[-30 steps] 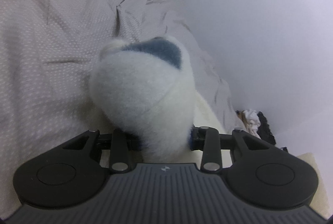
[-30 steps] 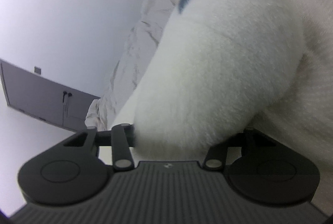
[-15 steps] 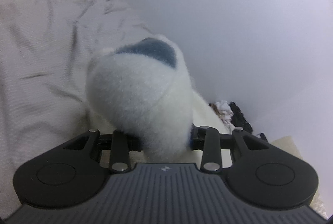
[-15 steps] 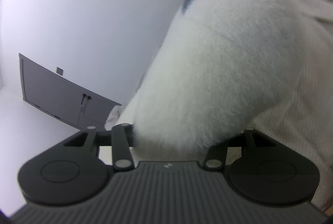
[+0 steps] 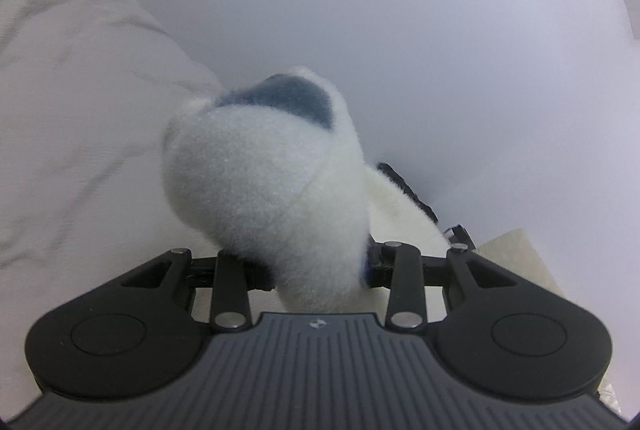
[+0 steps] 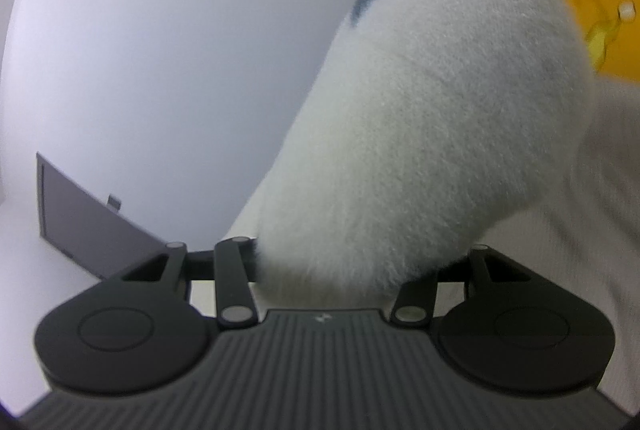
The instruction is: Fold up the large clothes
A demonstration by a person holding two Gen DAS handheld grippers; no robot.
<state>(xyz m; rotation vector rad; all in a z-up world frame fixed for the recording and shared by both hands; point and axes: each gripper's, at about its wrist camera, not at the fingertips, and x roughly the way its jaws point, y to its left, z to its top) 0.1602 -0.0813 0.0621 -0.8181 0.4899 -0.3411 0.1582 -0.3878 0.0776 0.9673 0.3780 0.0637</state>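
A fluffy white fleece garment [image 5: 264, 190] with a grey-blue patch bulges out of my left gripper [image 5: 320, 270], which is shut on it; the fabric hides the fingertips. In the right wrist view the same white fleece garment [image 6: 420, 134] fills the middle and bulges out of my right gripper [image 6: 352, 270], also shut on it with fingertips hidden. Both grippers hold the garment raised off the bed.
A wrinkled pale bedsheet [image 5: 72, 118] lies at the left of the left view, with a white wall [image 5: 400, 30] behind. Dark clothes [image 5: 404, 186] lie beyond the fleece. The right view shows a yellow item [image 6: 600, 2], a grey cabinet [image 6: 80, 222] and pale sheet [image 6: 580, 222].
Both grippers have lifted and tilted upward with the fleece still held; the bedsheet has dropped out toward the edges and the wall now fills more of each view.
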